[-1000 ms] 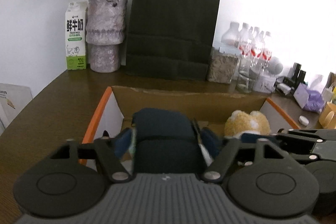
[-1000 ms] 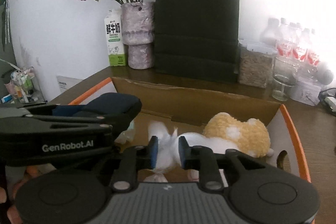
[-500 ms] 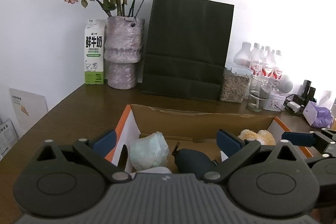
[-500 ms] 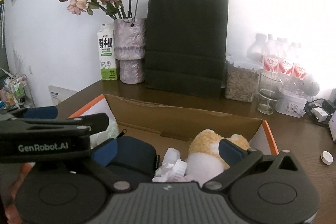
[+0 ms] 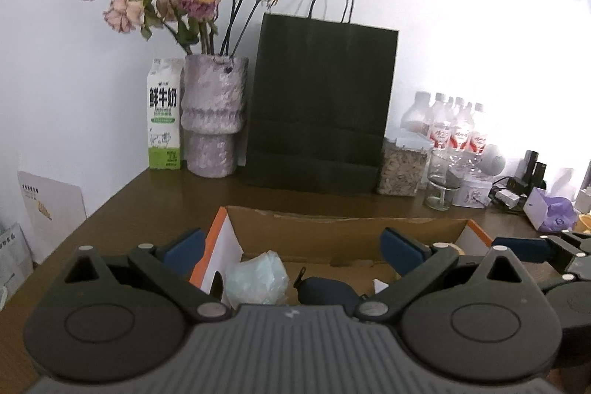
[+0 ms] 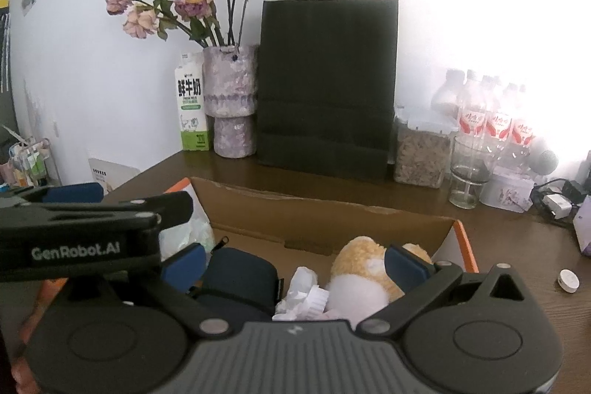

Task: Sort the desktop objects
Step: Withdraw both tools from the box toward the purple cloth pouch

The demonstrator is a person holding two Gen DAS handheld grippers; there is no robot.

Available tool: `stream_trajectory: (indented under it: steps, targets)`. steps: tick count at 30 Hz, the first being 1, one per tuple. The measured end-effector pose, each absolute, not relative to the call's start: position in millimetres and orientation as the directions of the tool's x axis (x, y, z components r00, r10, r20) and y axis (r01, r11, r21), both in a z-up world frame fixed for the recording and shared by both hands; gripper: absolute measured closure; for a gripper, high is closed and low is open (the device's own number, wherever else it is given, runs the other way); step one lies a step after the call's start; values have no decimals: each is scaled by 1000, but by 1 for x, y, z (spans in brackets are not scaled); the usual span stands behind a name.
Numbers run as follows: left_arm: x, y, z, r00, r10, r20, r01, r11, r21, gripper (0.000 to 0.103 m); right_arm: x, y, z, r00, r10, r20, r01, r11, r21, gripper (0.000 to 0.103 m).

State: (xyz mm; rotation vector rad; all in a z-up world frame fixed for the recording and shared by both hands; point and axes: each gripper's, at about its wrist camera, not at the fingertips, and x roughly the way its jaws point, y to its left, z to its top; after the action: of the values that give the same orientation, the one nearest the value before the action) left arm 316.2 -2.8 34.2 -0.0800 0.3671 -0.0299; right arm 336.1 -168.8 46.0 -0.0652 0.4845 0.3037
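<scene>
Left gripper (image 5: 291, 252) and right gripper (image 6: 295, 261) both spread wide, empty, above open brown cardboard box (image 6: 332, 213) holding dark navy zippered pouch (image 6: 240, 277), long axis running left-right, beside cream plush toy (image 6: 364, 277).

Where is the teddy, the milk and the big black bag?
plush toy (image 6: 364, 268), right wrist view, on its tan fuzzy head.
milk carton (image 5: 163, 115), left wrist view, on its white front.
black paper bag (image 6: 327, 84), right wrist view, middle of its front.
</scene>
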Motion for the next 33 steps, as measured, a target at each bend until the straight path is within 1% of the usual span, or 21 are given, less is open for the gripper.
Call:
stream_trajectory:
  steps: [14, 23, 33]
  targets:
    - [241, -2, 60, 957, -37, -289, 9, 995, -96, 0, 270, -185, 70, 865, 271, -423, -290, 957, 18, 0]
    - [190, 2, 59, 956, -42, -291, 12, 994, -105, 0, 216, -196, 72, 874, 262, -410, -279, 960, 19, 0]
    - [149, 13, 42, 943, -44, -329, 2, 992, -127, 0, 170, -212, 58, 872, 252, -419, -268, 963, 23, 0]
